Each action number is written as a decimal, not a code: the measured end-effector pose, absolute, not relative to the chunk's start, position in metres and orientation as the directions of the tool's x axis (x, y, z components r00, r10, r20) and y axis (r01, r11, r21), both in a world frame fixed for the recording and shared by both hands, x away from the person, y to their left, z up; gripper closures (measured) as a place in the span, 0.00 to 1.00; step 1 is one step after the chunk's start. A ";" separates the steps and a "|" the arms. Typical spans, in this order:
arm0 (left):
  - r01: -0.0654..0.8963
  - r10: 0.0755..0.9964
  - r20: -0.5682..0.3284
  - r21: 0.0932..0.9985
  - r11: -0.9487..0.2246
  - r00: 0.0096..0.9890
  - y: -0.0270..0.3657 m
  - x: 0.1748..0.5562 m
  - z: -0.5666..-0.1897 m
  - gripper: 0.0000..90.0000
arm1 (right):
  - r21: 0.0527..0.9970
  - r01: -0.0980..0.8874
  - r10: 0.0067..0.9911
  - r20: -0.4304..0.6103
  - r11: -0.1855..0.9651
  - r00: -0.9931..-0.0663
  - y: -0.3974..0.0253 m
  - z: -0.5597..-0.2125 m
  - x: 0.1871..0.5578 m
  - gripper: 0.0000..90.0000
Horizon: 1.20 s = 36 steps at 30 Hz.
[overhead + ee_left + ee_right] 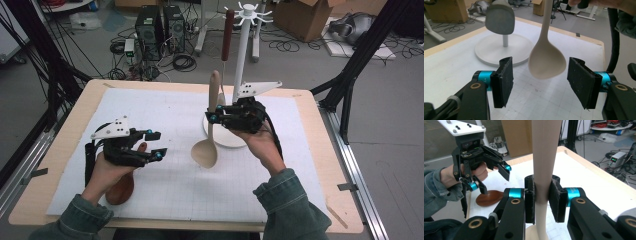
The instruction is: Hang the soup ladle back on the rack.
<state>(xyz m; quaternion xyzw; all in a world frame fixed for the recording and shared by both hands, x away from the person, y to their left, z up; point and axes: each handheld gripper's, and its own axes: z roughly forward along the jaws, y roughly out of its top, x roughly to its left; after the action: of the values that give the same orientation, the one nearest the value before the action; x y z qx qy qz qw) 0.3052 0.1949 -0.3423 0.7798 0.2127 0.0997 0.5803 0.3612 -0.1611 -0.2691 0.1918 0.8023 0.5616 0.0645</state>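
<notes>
Holding: I am keeping the pale spoon point(209, 131) upright in the right gripper point(216, 113), jaws pinching the handle at its middle, bowl hanging down just above the mat point(150, 120).
Spoon place: it is hanging in front of the rack point(241, 55), close to the round base point(235, 139); a dark utensil point(227, 35) is already hanging from the top ring.
Left gripper point(153, 145): I am holding it spread wide and empty, aimed at the spoon bowl point(547, 60), not touching it.
Brown spoon point(121, 186): it is lying on the mat under my left hand, still to be handled.
Step, as I judge: I am bringing the pale spoon to a hook.
Doing well: I am planning to lift slowly, keep the handle vertical, and not loosen the pinch before the hook is carrying it.
Risk: the bowl is swinging easily; the left gripper can steady it.
</notes>
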 end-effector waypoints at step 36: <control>0.231 0.540 -0.080 0.948 -0.219 0.838 0.240 0.302 -0.353 0.33 | 0.932 0.243 0.411 0.117 0.270 -0.904 -0.190 -0.192 0.413 0.86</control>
<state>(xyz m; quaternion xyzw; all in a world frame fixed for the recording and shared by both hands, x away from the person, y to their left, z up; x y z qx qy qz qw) 0.3020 0.2396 -0.3531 0.7691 0.2507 0.1347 0.5723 0.4127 -0.1902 -0.1921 0.2064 0.7934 0.5678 0.0740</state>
